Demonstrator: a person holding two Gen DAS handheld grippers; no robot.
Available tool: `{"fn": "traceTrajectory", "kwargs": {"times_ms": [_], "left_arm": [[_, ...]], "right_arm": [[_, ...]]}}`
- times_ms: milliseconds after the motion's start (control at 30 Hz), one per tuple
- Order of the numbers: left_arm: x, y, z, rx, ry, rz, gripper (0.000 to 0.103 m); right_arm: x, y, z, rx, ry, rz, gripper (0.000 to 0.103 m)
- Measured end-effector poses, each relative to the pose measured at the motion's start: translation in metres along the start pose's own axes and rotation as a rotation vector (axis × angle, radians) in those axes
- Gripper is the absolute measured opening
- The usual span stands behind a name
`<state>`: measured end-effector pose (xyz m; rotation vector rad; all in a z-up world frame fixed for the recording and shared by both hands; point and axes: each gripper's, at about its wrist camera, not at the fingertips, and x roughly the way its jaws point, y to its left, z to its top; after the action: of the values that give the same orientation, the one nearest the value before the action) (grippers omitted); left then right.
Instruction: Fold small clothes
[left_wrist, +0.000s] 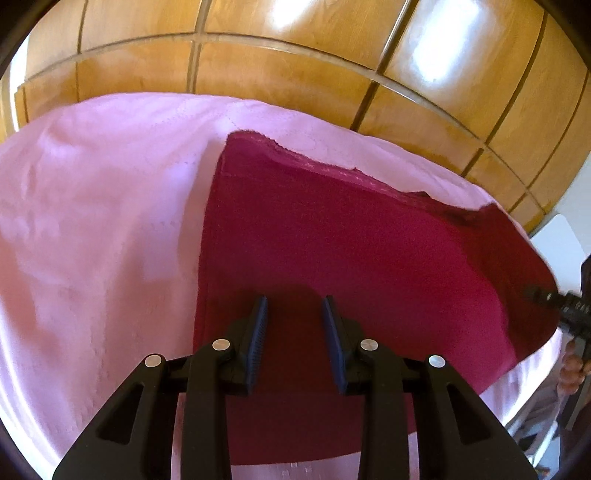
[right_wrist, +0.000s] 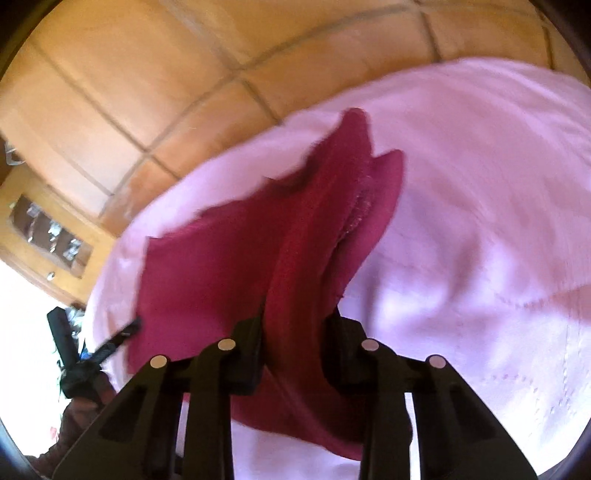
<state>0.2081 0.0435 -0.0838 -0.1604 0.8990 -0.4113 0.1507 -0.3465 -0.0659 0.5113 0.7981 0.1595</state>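
The left hand-held gripper (left_wrist: 294, 314) hangs over the dark crimson knitted garment (left_wrist: 332, 258), its ribbed fingers (left_wrist: 258, 325) apart and holding nothing; the right hand-held gripper (right_wrist: 295, 325) is clamped on a raised fold of that garment (right_wrist: 295, 258); the garment lies on the pale pink cloth (left_wrist: 92, 221) covering the worktop, terracotta floor tiles (left_wrist: 258, 74) beyond it.

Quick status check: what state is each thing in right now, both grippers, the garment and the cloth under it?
Left gripper: open, empty, above the garment.
Right gripper: shut on a bunched fold of the garment, lifting that side.
Dark magenta knit garment: mostly flat, one side raised and folding over.
Pale pink tablecloth: spread under the garment, lightly creased.
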Motion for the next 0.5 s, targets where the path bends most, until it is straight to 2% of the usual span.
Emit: {"fn": "traceTrajectory", "kwargs": {"times_ms": [200, 367, 500], "left_arm": [[0.004, 0.009, 0.001, -0.036, 0.011, -0.063, 0.03], [0.006, 0.019, 0.003, -0.066, 0.022, -0.123, 0.03], [-0.001, 0.035, 0.003, -0.14, 0.02, -0.188, 0.03]], "right_arm": [[0.002, 0.089, 0.016, -0.107, -0.006, 0.094, 0.025], [0.046, 0.172, 0.018, -0.22, 0.044, 0.155, 0.024], [0.093, 0.215, -0.001, -0.305, 0.12, 0.136, 0.024]]}}
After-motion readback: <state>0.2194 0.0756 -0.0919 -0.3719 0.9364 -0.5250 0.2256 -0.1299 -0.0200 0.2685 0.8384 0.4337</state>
